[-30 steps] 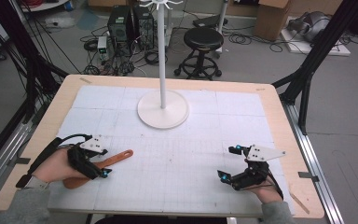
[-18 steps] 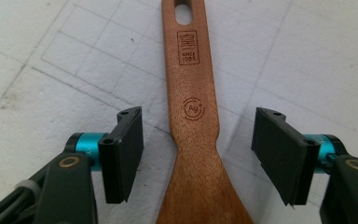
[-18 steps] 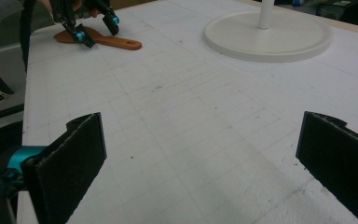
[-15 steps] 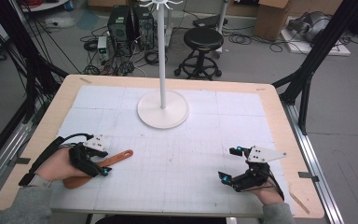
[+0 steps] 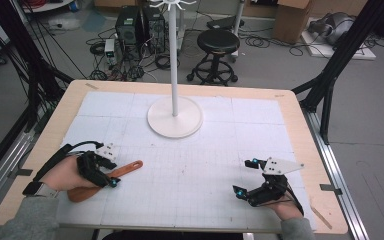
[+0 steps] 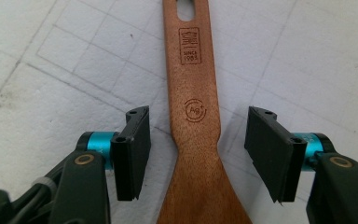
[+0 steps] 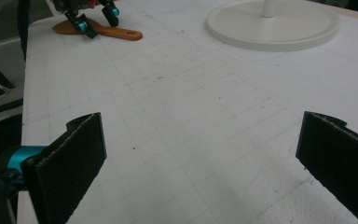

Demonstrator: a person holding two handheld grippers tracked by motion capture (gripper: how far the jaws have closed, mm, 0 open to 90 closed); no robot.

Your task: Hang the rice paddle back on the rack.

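1. Now the left gripper (image 6: 193, 154) straddles the wooden spatula (image 6: 193, 140), which lies flat on the white mat (image 5: 205, 165); jaws have just been closing, pads not yet touching.
2. Right gripper (image 5: 246, 176) rests well apart, jaws spread wide, nothing between them.

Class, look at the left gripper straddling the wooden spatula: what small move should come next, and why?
Probably close the left gripper fully. Its jaws have just been closing and straddle the neck of the brown wooden spatula, which lies flat on the white gridded mat, with gaps on both sides, so nothing is gripped yet.
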